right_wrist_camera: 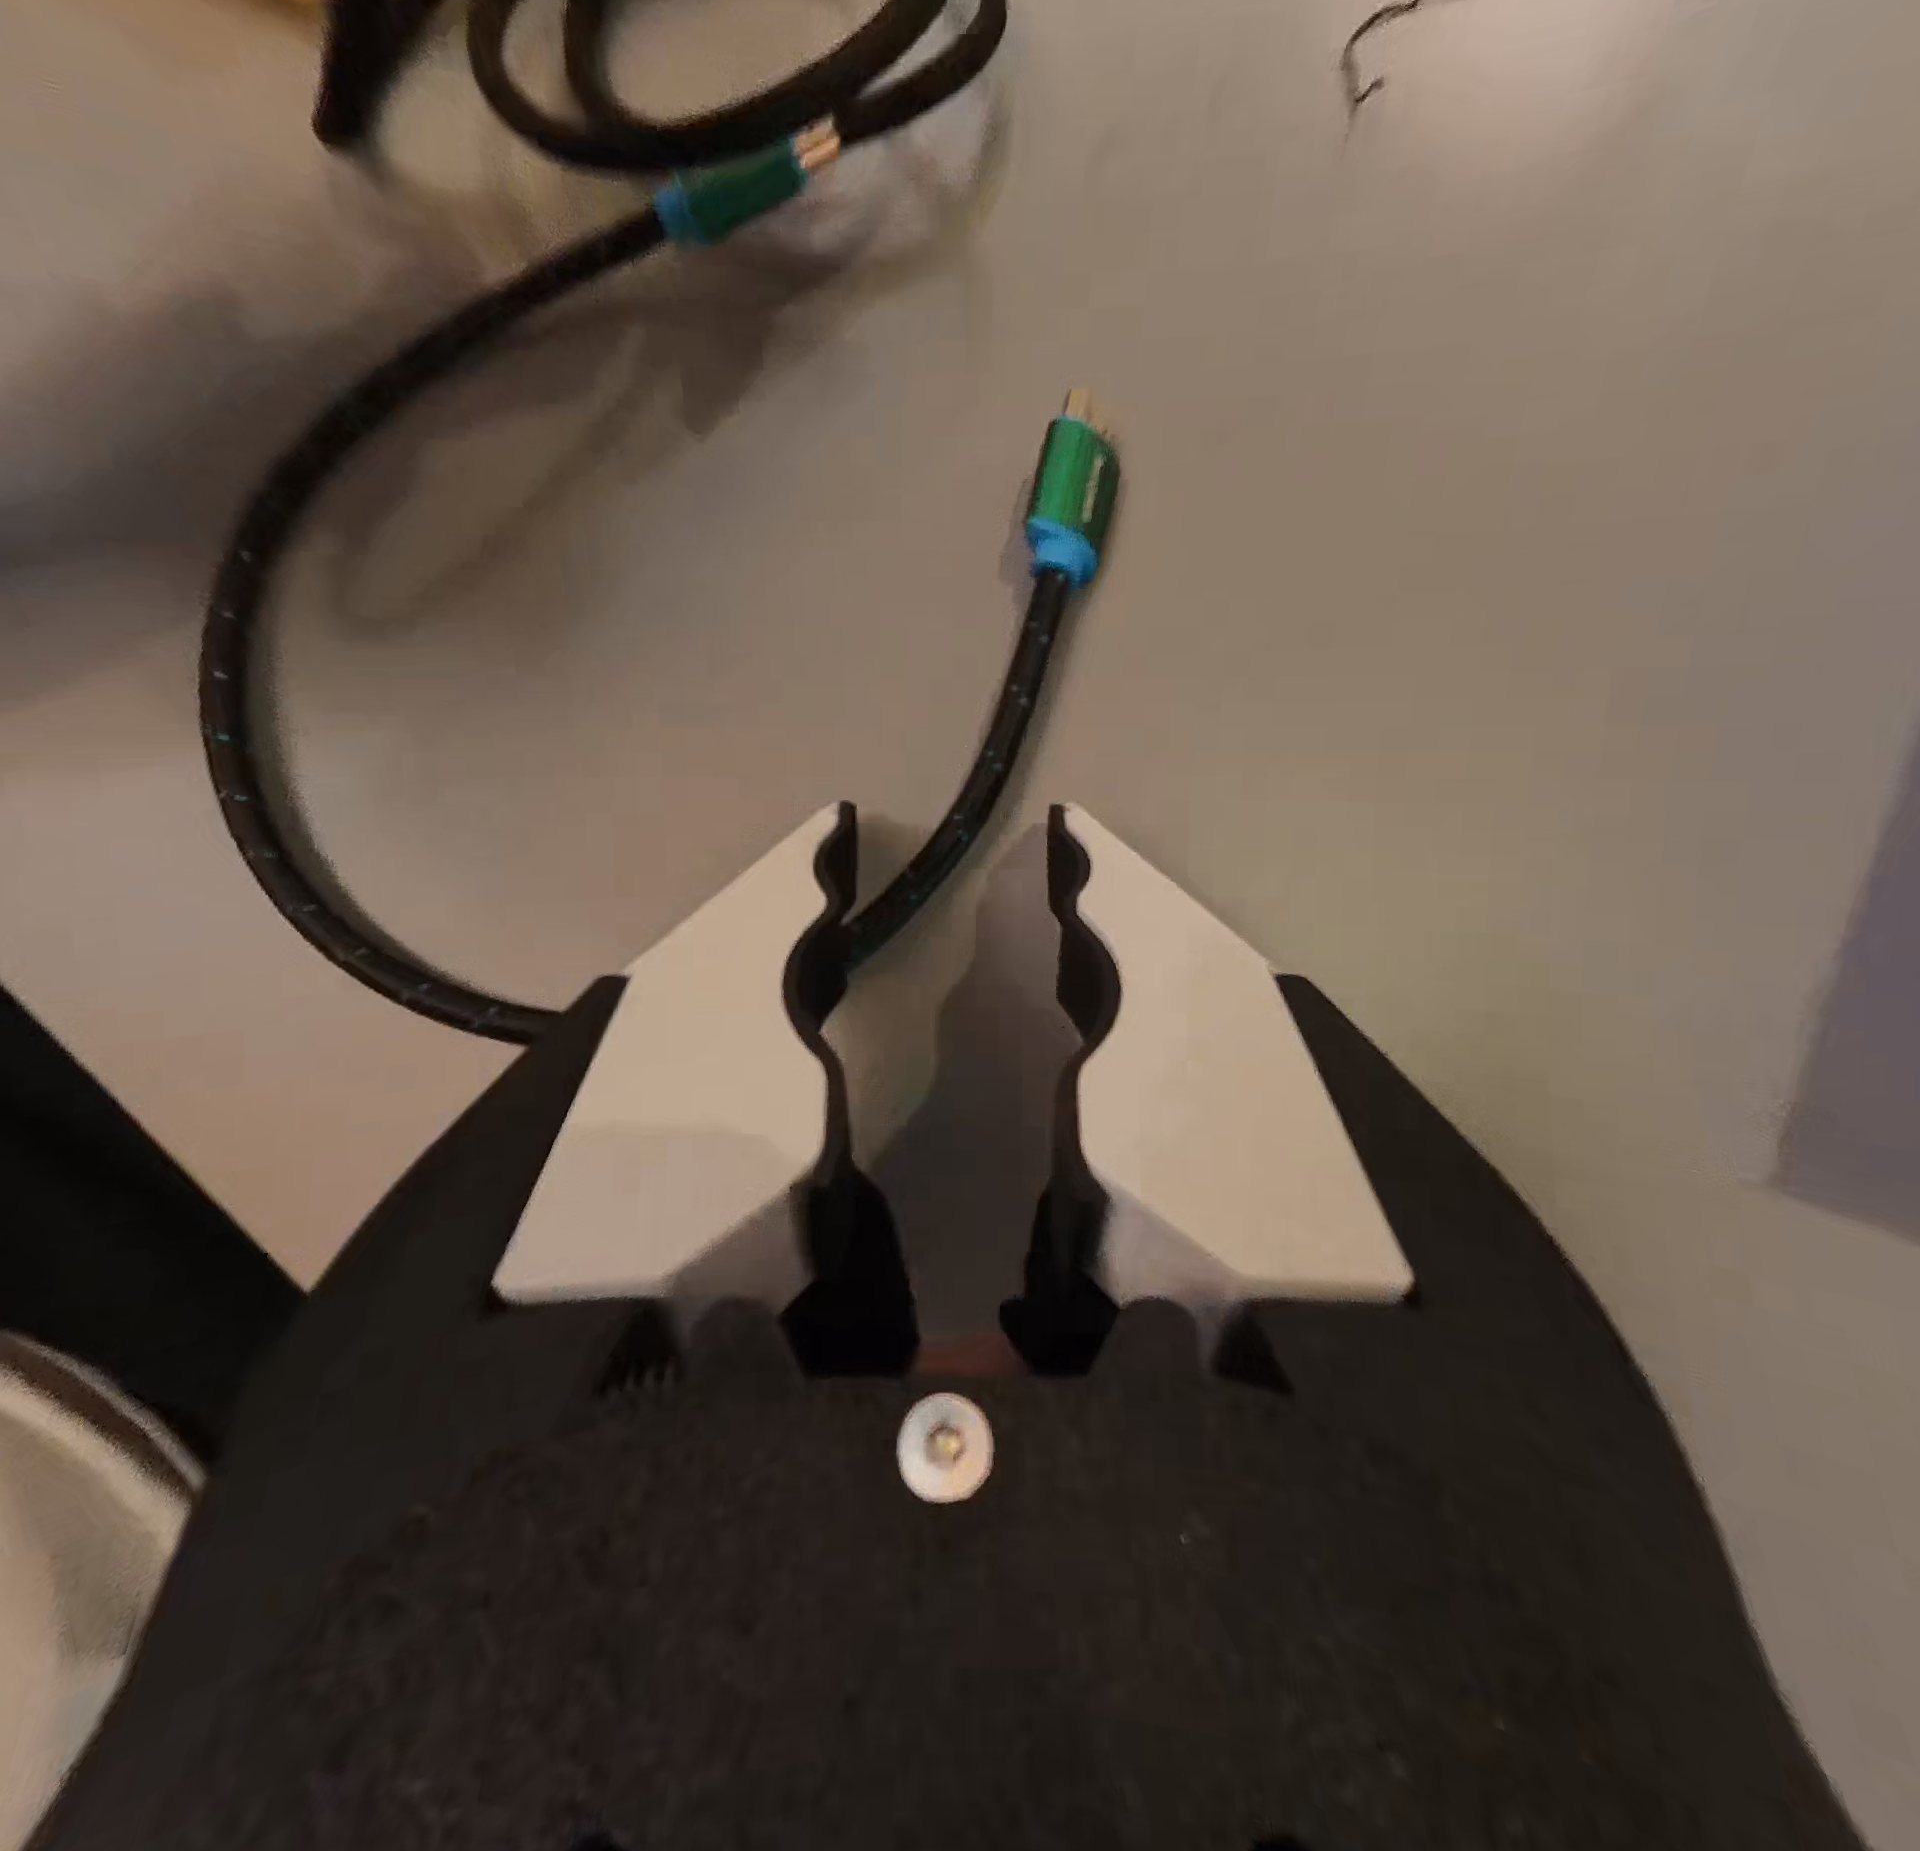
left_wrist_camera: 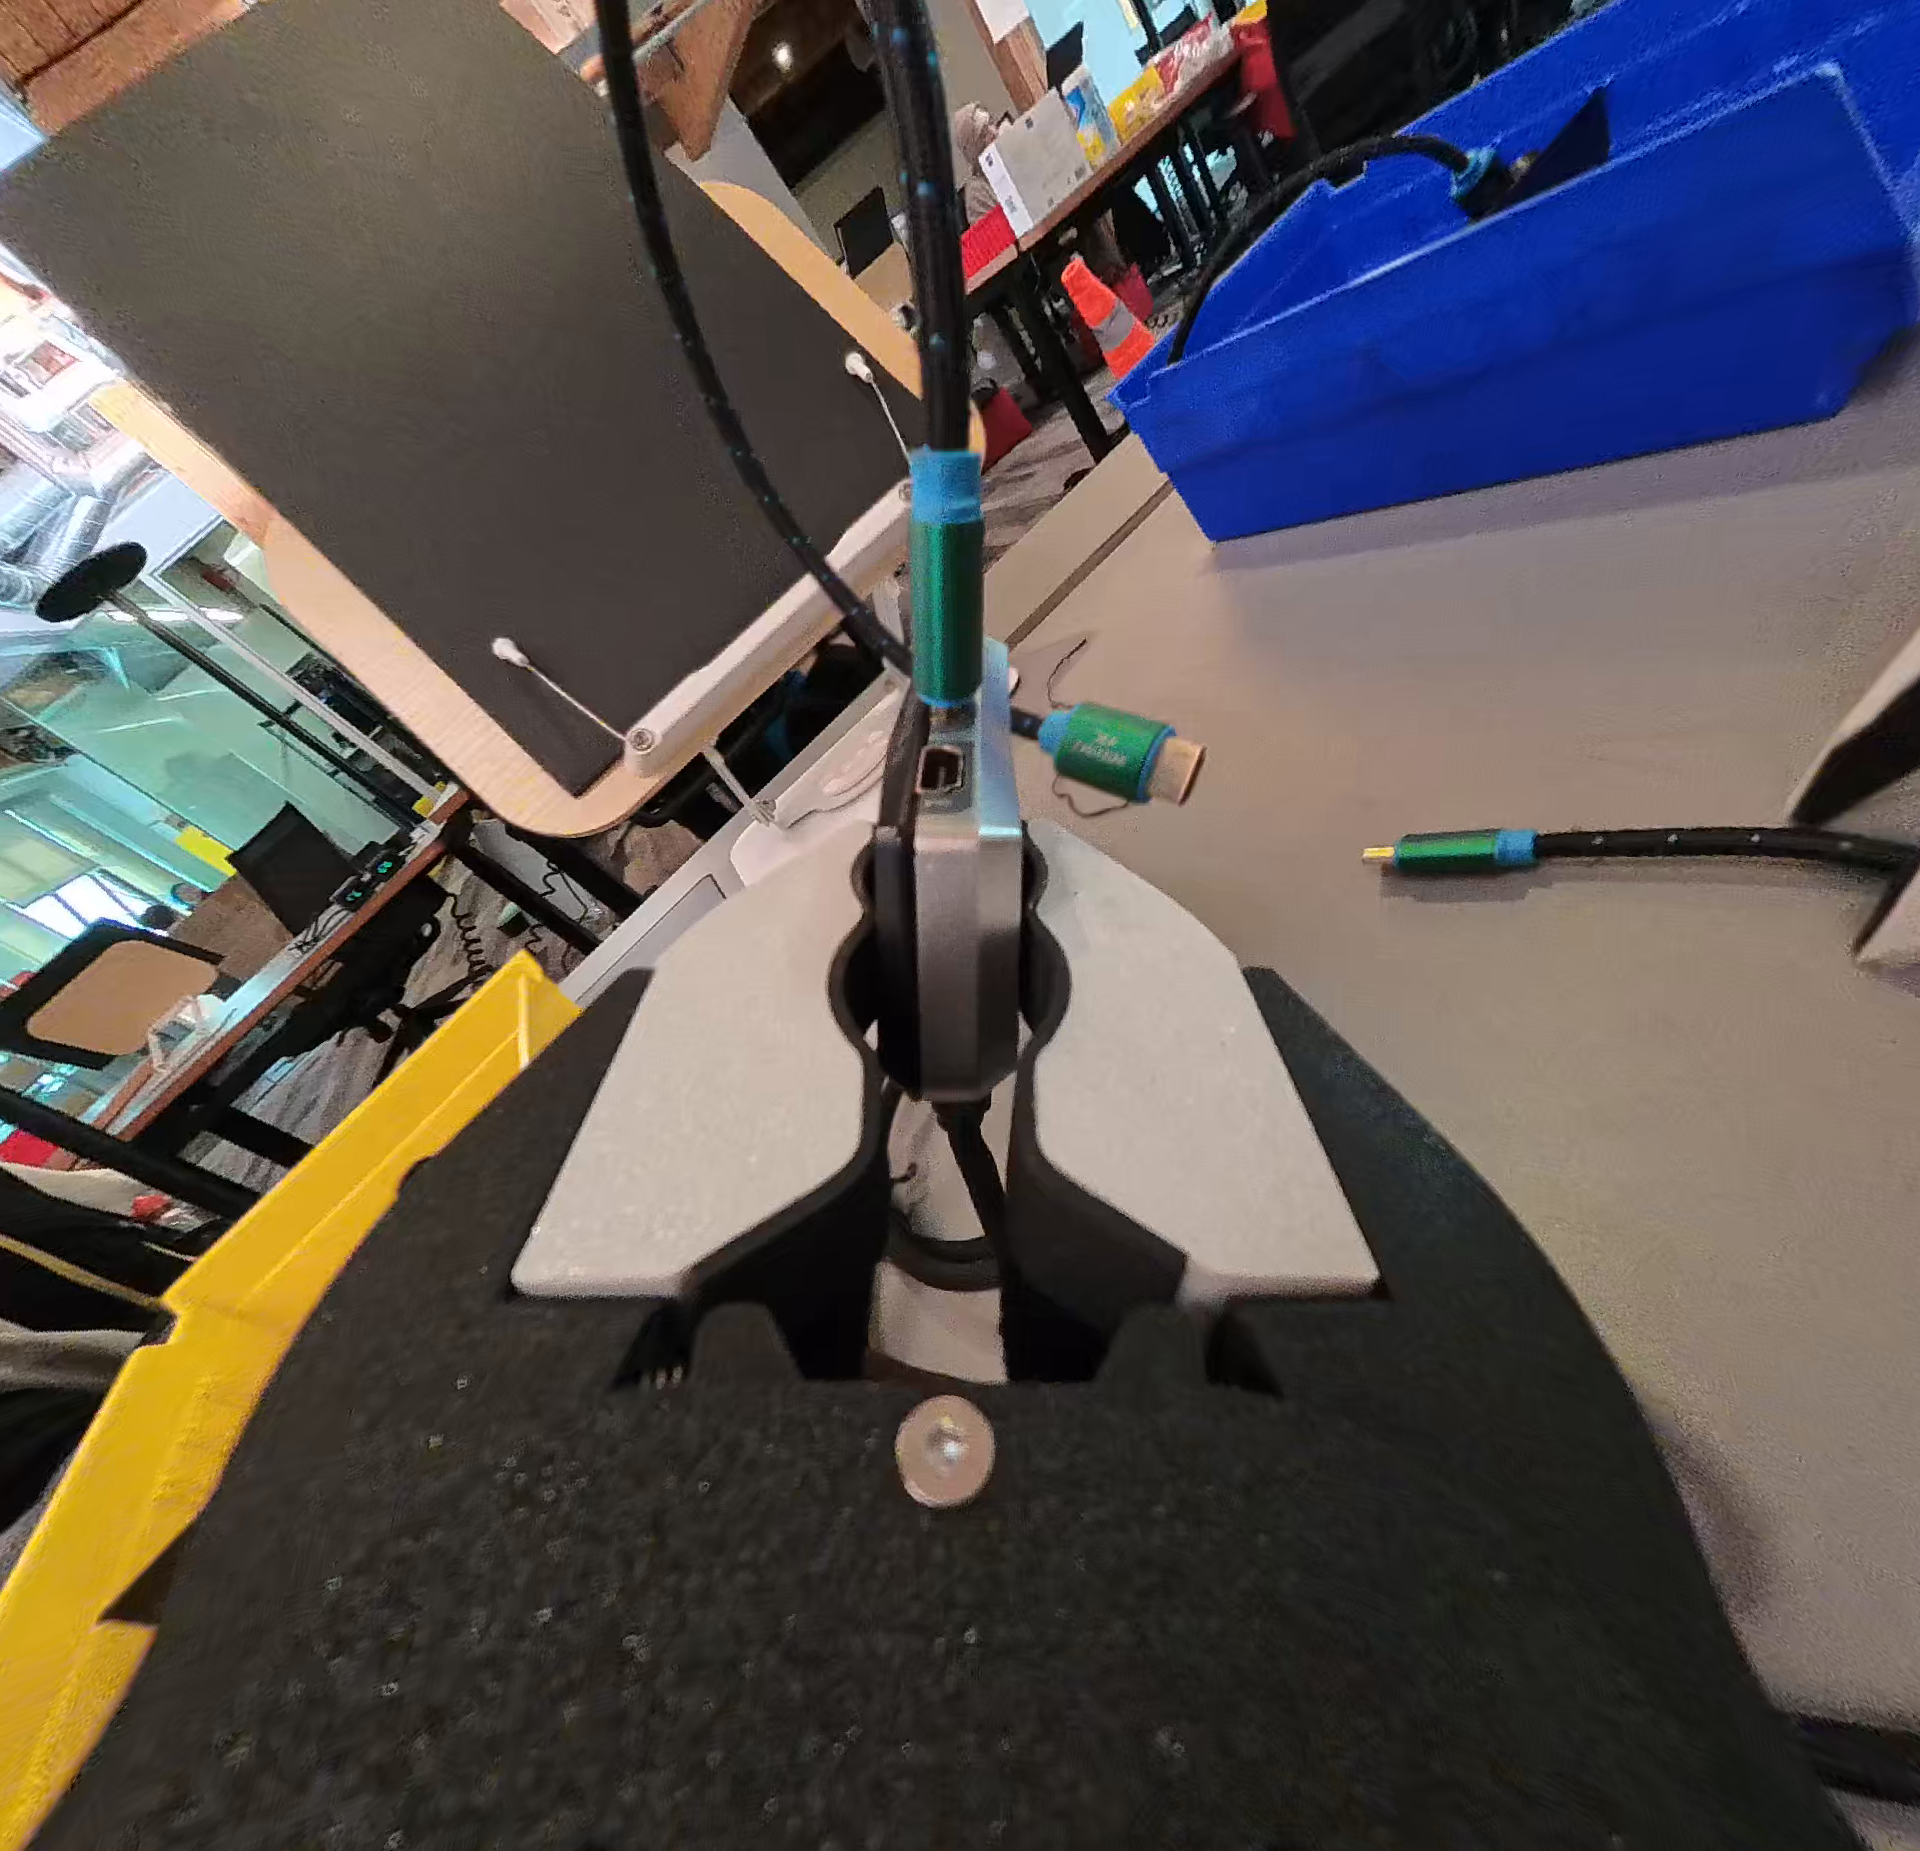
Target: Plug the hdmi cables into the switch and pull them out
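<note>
The left gripper (left_wrist_camera: 948,954) pinched the grey HDMI switch (left_wrist_camera: 951,928) edge-on, one green plug (left_wrist_camera: 943,606) seated on top. The right gripper (right_wrist_camera: 951,928), jaws spread and empty, faced a loose plug (right_wrist_camera: 1075,487) lying ahead, pointing away. Probably three free plugs lay on the bench (right_wrist_camera: 1455,554).

The switch (left_wrist_camera: 948,928) looks like brushed grey metal with a dull sheen, clamped in the left gripper (left_wrist_camera: 948,954), whose fingers (left_wrist_camera: 748,1105) are matt pale-grey plastic on a grainy black body. The plugged-in connector (left_wrist_camera: 943,606) has a glossy green metallic shell with a blue rubbery collar, and its cable (left_wrist_camera: 925,139) wears woven black braid flecked with blue. The surface (left_wrist_camera: 1455,1022) is smooth matt grey, and the blue bin (left_wrist_camera: 1558,347) is faintly shiny moulded plastic.
</note>
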A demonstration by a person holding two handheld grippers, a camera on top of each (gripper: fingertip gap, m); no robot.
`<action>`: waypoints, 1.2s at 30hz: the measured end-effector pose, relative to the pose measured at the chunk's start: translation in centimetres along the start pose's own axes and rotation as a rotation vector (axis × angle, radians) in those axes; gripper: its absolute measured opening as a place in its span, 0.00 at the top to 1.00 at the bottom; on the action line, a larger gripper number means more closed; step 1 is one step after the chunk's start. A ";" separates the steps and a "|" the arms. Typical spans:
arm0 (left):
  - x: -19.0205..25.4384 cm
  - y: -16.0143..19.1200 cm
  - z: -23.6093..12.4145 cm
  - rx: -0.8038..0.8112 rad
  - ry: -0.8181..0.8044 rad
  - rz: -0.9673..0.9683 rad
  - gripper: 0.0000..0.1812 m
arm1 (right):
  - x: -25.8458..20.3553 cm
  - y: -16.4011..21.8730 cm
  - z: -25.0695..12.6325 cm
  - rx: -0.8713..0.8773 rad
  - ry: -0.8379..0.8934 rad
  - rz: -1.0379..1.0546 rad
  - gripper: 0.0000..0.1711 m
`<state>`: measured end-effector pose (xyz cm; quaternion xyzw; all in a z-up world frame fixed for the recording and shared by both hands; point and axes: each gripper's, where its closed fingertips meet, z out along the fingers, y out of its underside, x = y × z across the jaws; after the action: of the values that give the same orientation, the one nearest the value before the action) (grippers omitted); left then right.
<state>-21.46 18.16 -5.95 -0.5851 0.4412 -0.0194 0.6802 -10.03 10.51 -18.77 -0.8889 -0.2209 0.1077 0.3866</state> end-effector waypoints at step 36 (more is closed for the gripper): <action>0.7 2.0 0.3 -0.084 0.036 0.032 0.88 | -6.4 2.2 -1.6 -0.215 -0.200 -0.248 0.96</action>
<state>-21.88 18.63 -7.98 -0.6057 0.4631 -0.0007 0.6471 -14.37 5.10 -19.20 -0.8759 -0.3763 0.1227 0.2758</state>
